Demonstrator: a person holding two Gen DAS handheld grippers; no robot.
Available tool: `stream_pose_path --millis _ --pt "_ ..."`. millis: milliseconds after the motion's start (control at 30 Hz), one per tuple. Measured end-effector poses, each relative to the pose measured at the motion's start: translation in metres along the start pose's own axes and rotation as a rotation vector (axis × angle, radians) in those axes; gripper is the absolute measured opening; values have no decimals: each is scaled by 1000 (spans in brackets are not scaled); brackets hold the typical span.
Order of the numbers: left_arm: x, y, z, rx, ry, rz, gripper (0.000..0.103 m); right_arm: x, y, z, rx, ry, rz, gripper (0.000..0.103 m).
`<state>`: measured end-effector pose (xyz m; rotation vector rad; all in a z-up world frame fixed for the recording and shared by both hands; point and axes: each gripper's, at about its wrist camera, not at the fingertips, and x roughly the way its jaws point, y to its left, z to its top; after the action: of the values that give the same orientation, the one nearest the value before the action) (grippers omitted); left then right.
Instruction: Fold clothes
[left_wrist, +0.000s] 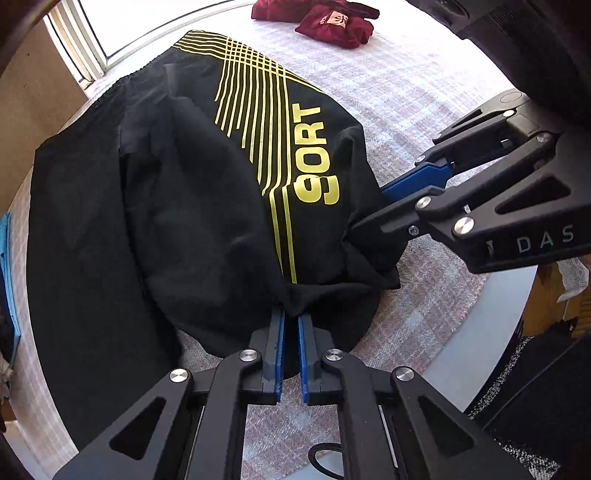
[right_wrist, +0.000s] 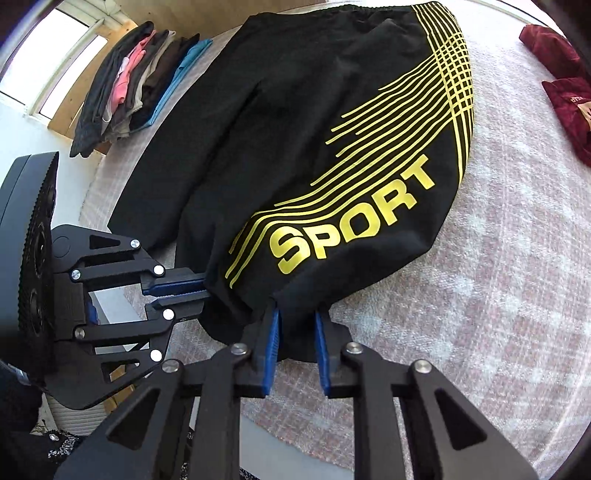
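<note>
Black shorts (left_wrist: 192, 206) with yellow stripes and the yellow word SPORT (right_wrist: 351, 218) lie spread on a pale checked cloth (right_wrist: 480, 295) that covers the work surface; the printed leg is folded over onto the rest of the garment, and its hem is bunched at the near edge. At that near hem the left gripper (left_wrist: 290, 314) has its blue pads (left_wrist: 279, 343) closed almost together, with a fold of the black fabric pinched at their tips; just to the right of it along the same hem, the right gripper (right_wrist: 295, 312) is likewise clamped on the fabric, its pads (right_wrist: 271, 343) narrowing toward the tips where the hem is caught, though farther back they stand a little apart. Beyond the far end of the shorts, well apart from them, dark red garments (left_wrist: 332, 18) lie on the same cloth. To the far left of the shorts a stack of folded clothes (right_wrist: 136, 85), in dark grey, pink, beige, brown and blue, rests at the cloth's edge beside a window (right_wrist: 48, 66).
</note>
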<state>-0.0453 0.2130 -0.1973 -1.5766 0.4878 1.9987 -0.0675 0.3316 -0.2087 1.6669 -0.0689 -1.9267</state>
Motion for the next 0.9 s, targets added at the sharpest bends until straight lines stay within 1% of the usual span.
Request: stream_pose_path --millis 33,100,133,200,267,300,333,367,400,433,467,500,533,567,600,667,733,833,867,900 --pt "-2 5 0 -18 -3 -24 1 -4 -3 0 13 -11 10 7" --pt "-12 14 -2 -52 -20 -67 1 -21 -7 -2 35 -40 36 6" --pt "-23 17 -3 -58 -36 -77 1 -34 -9 -4 54 -58 70 6" --pt "-47 21 -7 -58 -63 -88 1 -62 -14 -9 103 -86 175 6" --pt "-75 21 -13 -30 -75 -103 1 -85 -21 -19 167 -72 315 6" --pt "-87 19 -17 -2 -64 -113 2 -93 -26 -26 189 -56 336 7" --pt "-95 18 -21 18 -49 -119 8 -97 -31 -32 193 -35 275 8" --pt "-99 16 -25 31 -30 -122 16 -99 -35 -37 192 -19 210 15" --pt "-101 14 -29 41 -14 -116 32 -99 -40 -39 182 -12 138 26" --pt "-101 12 -33 46 -3 -100 36 -99 -44 -41 172 -5 65 28" --pt "-101 9 -37 48 7 -94 35 -98 -48 -43 162 2 -7 28" --pt "-100 6 -40 42 9 -106 35 -97 -51 -43 164 9 -28 28" --pt "-99 1 -40 33 5 -122 35 -92 -52 -40 187 17 34 33" --pt "-97 -5 -39 27 -3 -142 35 -87 -50 -35 200 21 75 41" --pt "-94 -12 -35 30 -12 -167 35 -79 -43 -26 191 20 74 44" --pt "-87 -31 -26 56 -25 -213 35 -58 -33 -10 160 42 28 44" --pt "-78 -49 -19 91 -31 -225 37 -34 -26 4 144 79 3 44" --pt "-56 -66 -6 83 -20 -248 37 -10 -28 10 145 127 20 44" --pt "-48 -70 -2 75 -13 -239 37 -5 -28 11 134 130 27 38" --pt "-40 -72 2 72 -4 -227 36 -2 -27 11 111 126 16 13"
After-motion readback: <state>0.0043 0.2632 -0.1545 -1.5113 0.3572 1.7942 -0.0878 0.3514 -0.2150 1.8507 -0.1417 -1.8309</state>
